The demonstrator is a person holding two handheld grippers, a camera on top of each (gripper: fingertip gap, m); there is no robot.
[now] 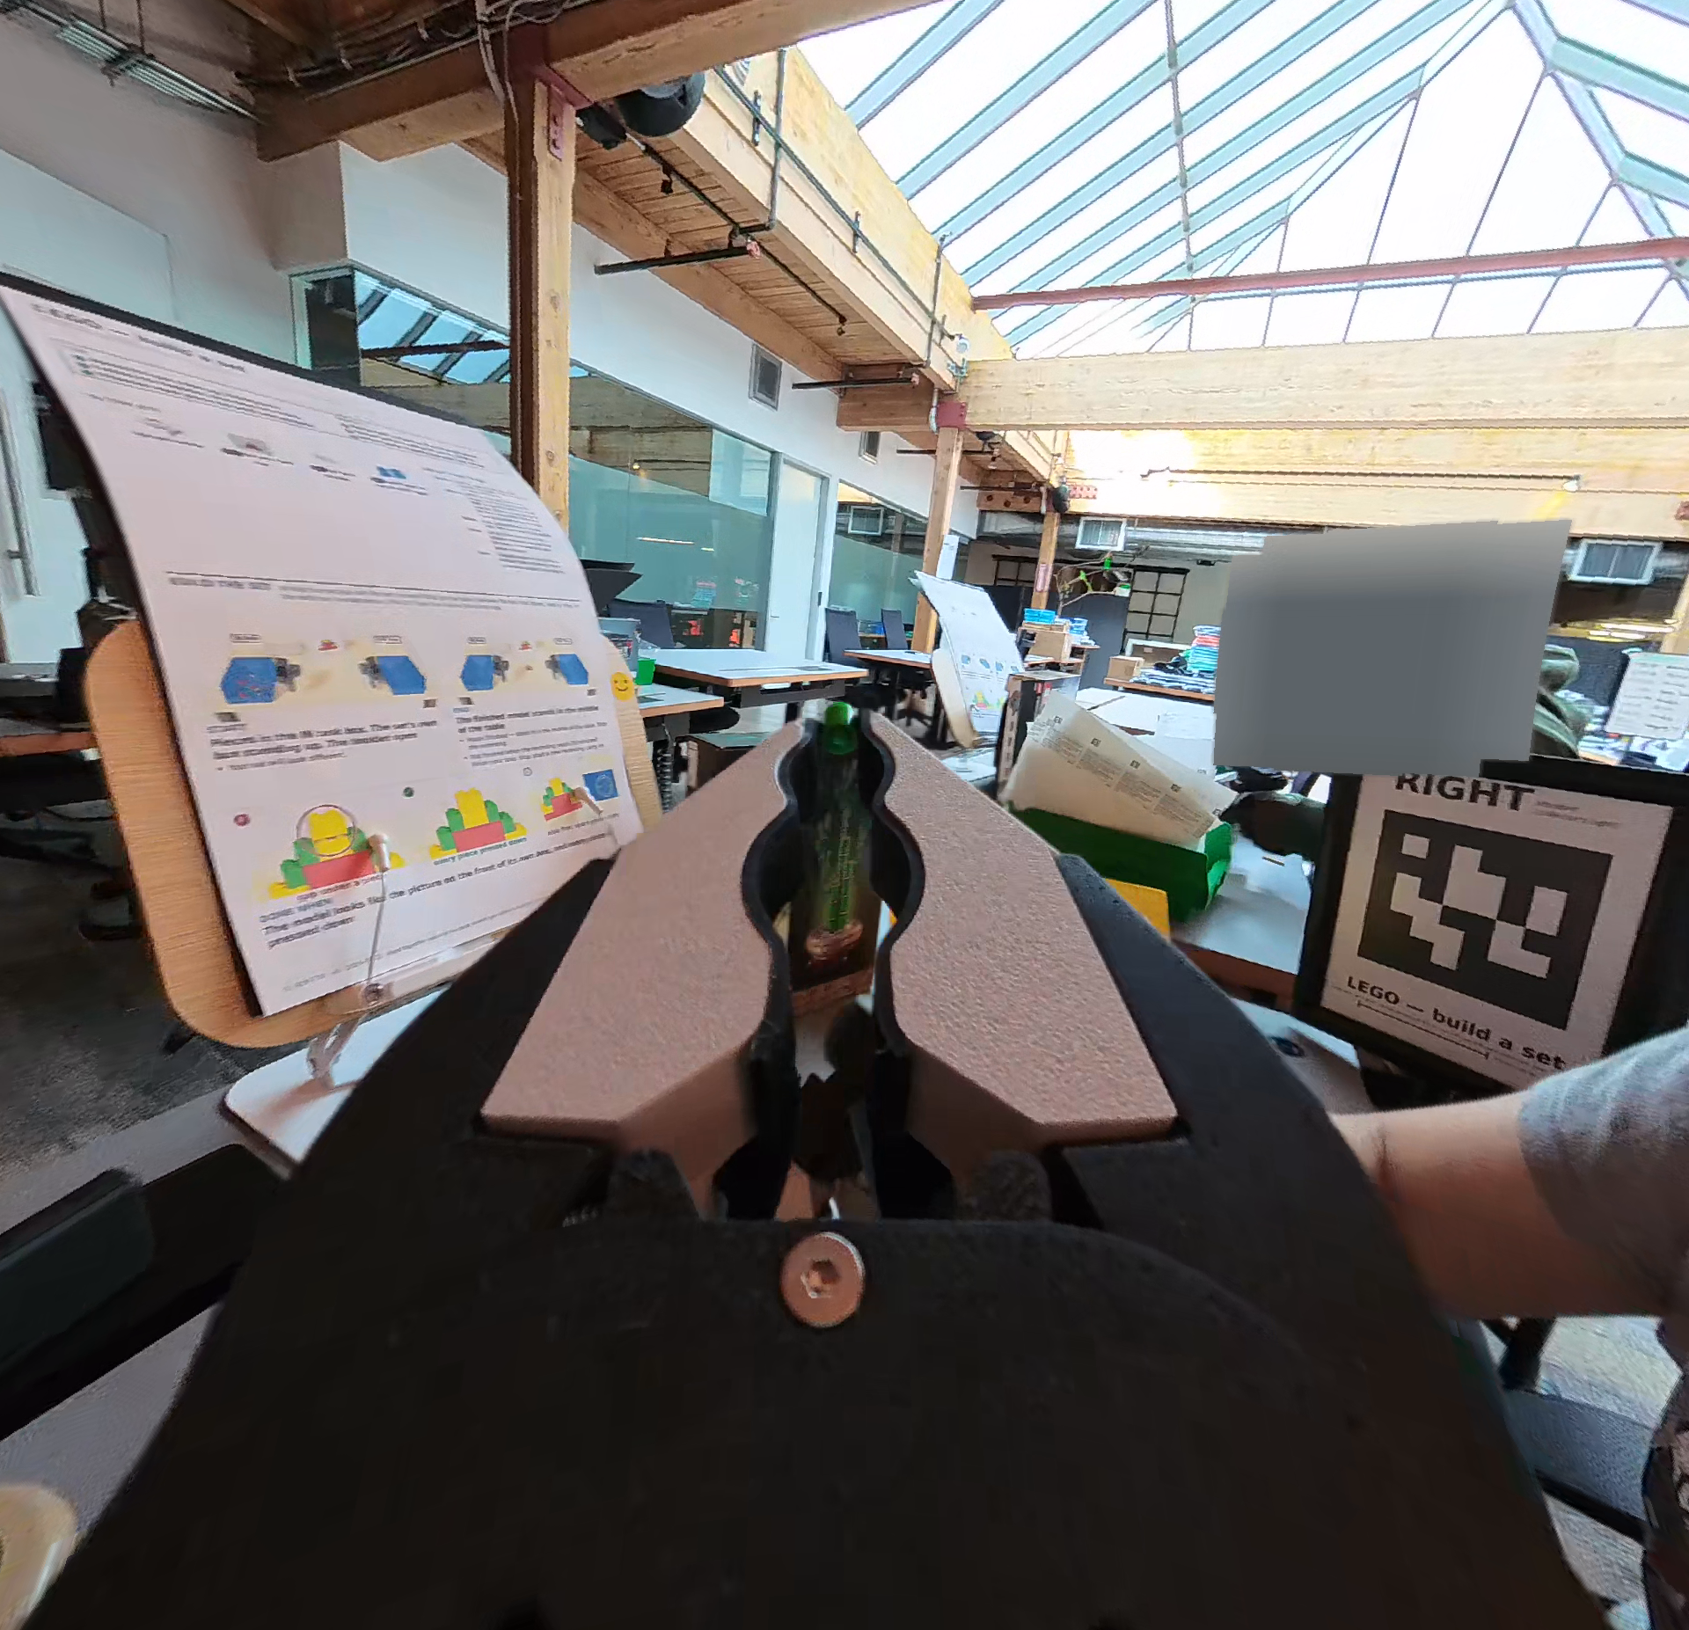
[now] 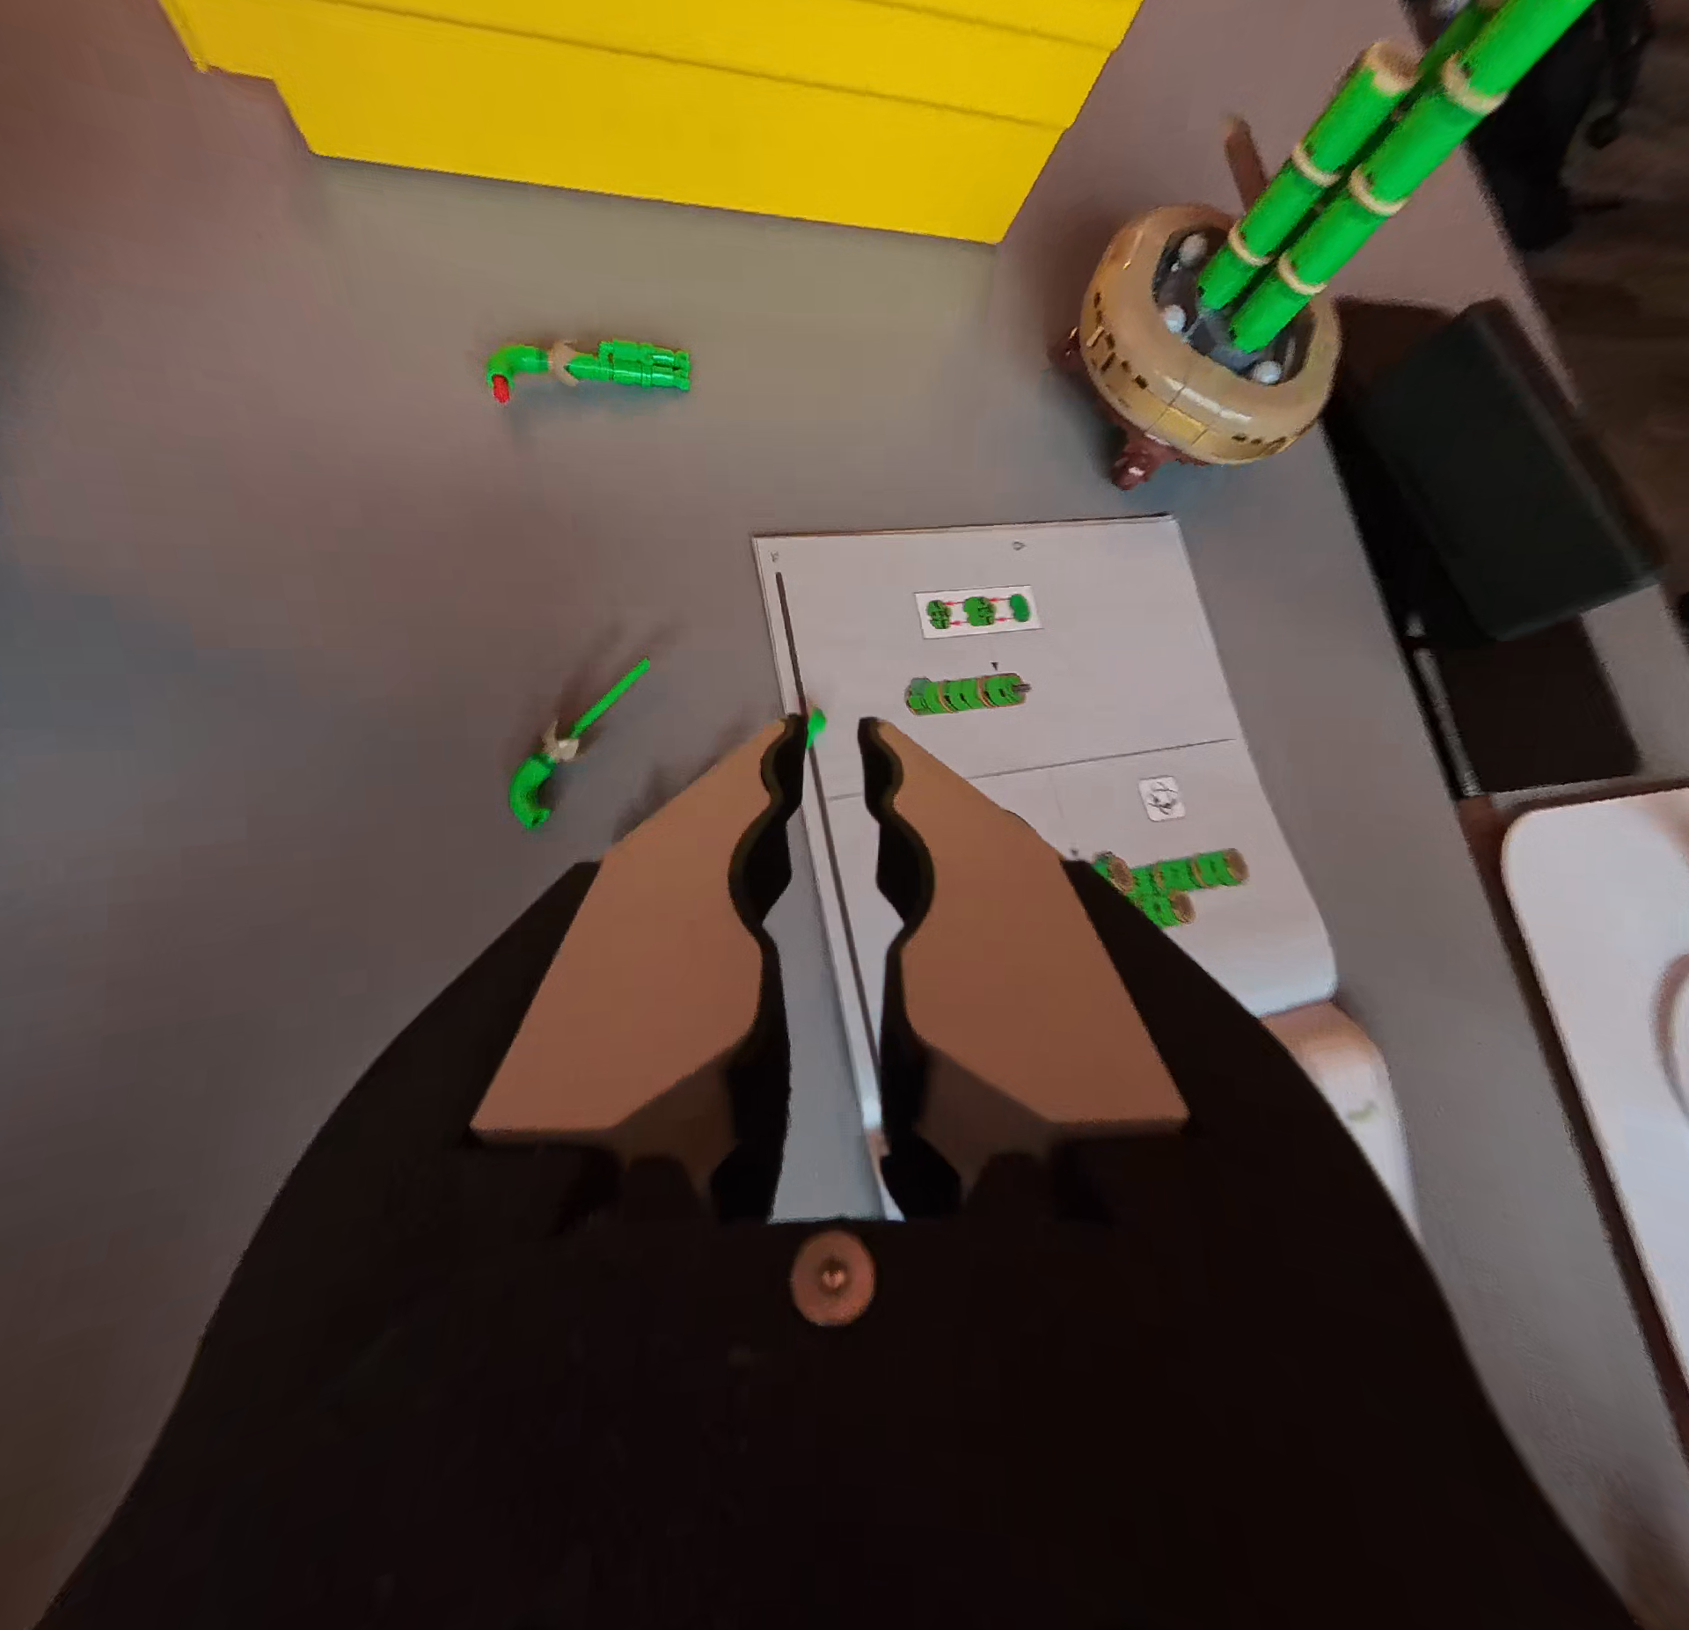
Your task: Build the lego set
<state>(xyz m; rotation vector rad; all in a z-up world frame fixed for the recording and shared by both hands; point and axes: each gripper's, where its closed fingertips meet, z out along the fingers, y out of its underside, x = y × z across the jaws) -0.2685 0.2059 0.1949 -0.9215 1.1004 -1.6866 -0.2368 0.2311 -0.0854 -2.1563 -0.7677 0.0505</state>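
Grey table carries a yellow bin at its far edge, a bamboo model at the right edge. Right gripper gapes over the booklet; left gripper nearly closed, grip unclear.

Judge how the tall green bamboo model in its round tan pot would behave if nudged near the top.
The bamboo model is probably top-heavy: long stalks rise from a small pot on short feet, so it may tip. Its stacked segments could snap apart.
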